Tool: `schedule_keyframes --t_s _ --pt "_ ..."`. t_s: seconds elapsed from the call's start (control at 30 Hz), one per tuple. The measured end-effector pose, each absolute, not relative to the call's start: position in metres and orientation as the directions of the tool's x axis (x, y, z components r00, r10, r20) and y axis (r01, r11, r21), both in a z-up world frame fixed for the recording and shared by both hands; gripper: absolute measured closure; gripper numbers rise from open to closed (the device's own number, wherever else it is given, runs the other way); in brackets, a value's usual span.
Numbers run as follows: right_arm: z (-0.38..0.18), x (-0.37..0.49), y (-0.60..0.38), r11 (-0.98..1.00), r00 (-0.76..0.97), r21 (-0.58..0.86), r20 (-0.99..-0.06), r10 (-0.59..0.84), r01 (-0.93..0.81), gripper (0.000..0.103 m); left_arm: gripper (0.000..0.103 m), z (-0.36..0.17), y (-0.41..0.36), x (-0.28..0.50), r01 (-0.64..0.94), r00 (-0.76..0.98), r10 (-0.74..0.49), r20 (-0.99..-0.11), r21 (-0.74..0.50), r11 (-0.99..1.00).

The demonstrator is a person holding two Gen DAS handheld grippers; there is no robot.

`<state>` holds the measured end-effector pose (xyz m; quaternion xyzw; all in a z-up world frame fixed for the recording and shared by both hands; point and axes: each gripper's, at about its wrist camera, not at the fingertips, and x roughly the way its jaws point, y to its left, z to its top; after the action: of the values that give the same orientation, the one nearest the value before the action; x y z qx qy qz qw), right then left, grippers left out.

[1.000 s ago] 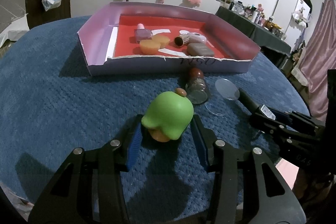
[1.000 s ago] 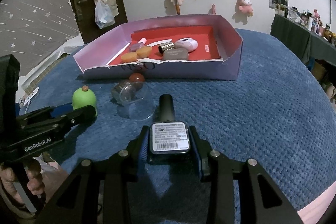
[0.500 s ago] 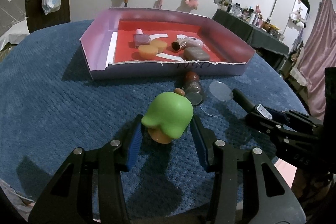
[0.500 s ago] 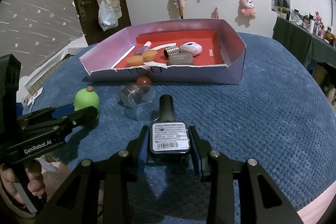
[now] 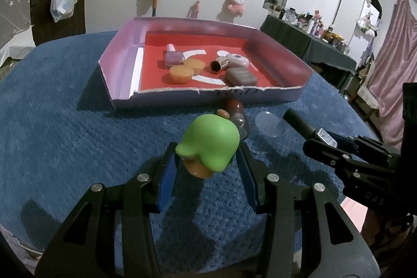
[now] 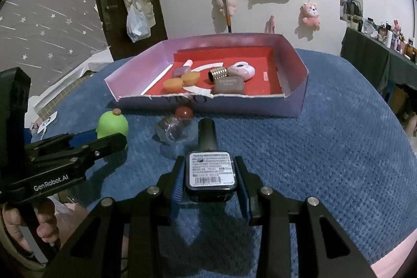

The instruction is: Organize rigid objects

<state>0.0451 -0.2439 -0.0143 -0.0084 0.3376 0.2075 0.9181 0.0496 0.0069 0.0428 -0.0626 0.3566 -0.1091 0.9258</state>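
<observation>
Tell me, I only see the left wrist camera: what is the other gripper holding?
Observer: A dark bottle with a white barcode label, clamped between the right gripper's blue pads.
Operator: Is anyone holding my gripper?
Observer: Yes, a hand grips the left gripper's handle.
Operator: Any writing on it?
Observer: GenRobot.AI, in white, on its side.
</observation>
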Motion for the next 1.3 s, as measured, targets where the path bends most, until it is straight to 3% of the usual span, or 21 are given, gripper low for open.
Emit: schedule_keyframes --t_s 0.67,1.3 --pt "0.017 0.077 -0.242 0.883 0.675 0.15 -0.591 0.441 -0.445 0.064 0.06 0.073 0.011 0.087 0.178 0.741 -0.247 -0.624 -0.171 0.969" --pt "0.033 0.148 -0.228 0.857 0.628 0.128 -0.628 0.459 -0.499 0.064 0.06 0.082 0.018 0.15 0.203 0.714 -0.211 -0.667 -0.091 0.975"
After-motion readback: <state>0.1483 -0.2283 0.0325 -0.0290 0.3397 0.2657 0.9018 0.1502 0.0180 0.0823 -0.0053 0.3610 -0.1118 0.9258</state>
